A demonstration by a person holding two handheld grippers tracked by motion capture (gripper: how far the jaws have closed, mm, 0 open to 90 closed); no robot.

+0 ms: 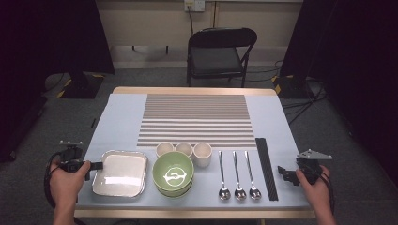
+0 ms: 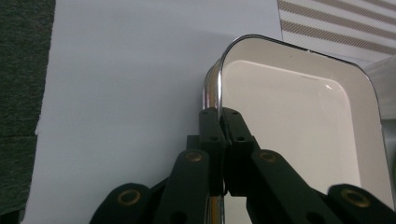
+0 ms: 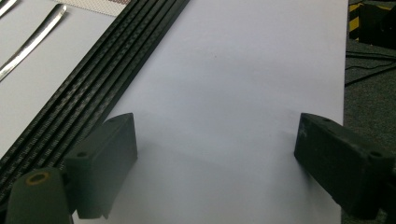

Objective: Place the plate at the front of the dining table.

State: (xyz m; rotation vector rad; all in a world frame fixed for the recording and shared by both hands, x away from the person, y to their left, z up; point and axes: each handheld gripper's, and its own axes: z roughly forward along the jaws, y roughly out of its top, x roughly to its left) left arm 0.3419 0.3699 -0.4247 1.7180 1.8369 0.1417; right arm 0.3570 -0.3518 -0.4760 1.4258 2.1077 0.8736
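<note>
Your left tongs (image 1: 96,165) are clamped tight on the chrome rim of the tray (image 1: 120,172), at the tray's 9 o'clock edge. In the left gripper view the two black jaws of the left tongs (image 2: 219,113) meet on that thin bright rim, one pad inside the tray (image 2: 299,121) and one outside, with no gap between them. The tray is a shallow, cream-lined rectangle with rounded corners; it sits at about 7 o'clock on the surface (image 1: 117,117), which is covered with a pale blue cloth. Whether the gripped edge is raised off the cloth you cannot tell from these pictures.

Just beside the tray, at its 3 o'clock side, stands a stack of green bowls (image 1: 173,172). Three small cream cups (image 1: 184,149) line up at 12 o'clock from the bowls, touching or nearly touching one another. Farther toward 3 o'clock lie three spoons (image 1: 237,176) side by side, bowls toward you, and past them a long black strip (image 1: 265,168). A striped mat (image 1: 197,119) covers the middle of the surface.

Your right tongs (image 1: 285,172) hang at the 4 o'clock edge of the surface with the jaws spread wide and nothing between them. In the right gripper view, the right tongs (image 3: 215,154) have bare cloth between the pads, and the black strip (image 3: 100,79) runs just beside one jaw.
</note>
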